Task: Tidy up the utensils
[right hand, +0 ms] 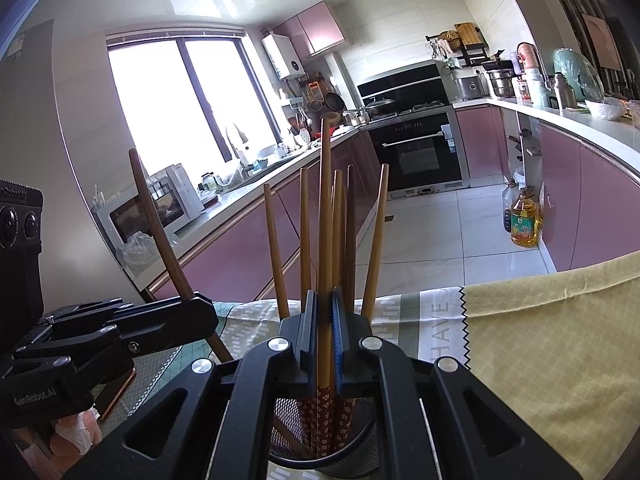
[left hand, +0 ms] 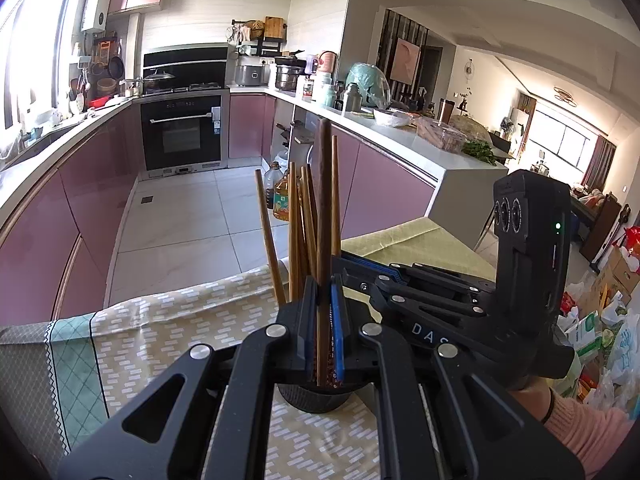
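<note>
Since most chopsticks already stand in the mesh holder (right hand: 320, 432) at 6 o'clock, we're nearly done: left claw (left hand: 325, 320) and right claw (right hand: 325, 328) each pinch one chopstick over it, unreleased.

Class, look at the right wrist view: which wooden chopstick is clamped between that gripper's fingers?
The tallest light wooden chopstick, rising centrally from the black mesh holder; the right gripper pinches it, while the others stand free.

A table carried a patterned tablecloth (left hand: 168, 320) with a yellow-green cloth (right hand: 552, 344) beside it. A black mesh holder (right hand: 352, 444) of chopsticks stood on the patterned tablecloth.
</note>
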A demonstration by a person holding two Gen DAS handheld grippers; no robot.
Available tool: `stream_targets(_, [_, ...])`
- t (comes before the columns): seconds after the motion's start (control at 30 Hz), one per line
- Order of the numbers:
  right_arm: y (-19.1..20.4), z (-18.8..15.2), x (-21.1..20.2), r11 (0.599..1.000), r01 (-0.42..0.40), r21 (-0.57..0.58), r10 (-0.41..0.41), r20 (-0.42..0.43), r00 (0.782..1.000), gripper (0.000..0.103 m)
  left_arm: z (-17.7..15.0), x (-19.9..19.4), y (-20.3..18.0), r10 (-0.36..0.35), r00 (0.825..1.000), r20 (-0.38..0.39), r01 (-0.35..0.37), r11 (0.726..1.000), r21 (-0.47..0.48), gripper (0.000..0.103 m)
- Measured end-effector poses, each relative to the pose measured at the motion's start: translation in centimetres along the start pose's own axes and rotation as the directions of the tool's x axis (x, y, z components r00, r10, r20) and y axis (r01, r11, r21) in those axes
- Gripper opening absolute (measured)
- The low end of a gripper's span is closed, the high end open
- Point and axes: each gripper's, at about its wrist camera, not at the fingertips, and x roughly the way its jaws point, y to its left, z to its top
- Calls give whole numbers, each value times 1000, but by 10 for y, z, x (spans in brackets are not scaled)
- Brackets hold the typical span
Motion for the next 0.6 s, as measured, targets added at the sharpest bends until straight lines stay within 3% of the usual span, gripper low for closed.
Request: stream_targets(0.6, [2, 1, 3, 1000, -2, -6, 2, -13, 1000, 7, 7, 23, 5, 20, 1000, -24, -20, 1000, -12, 8])
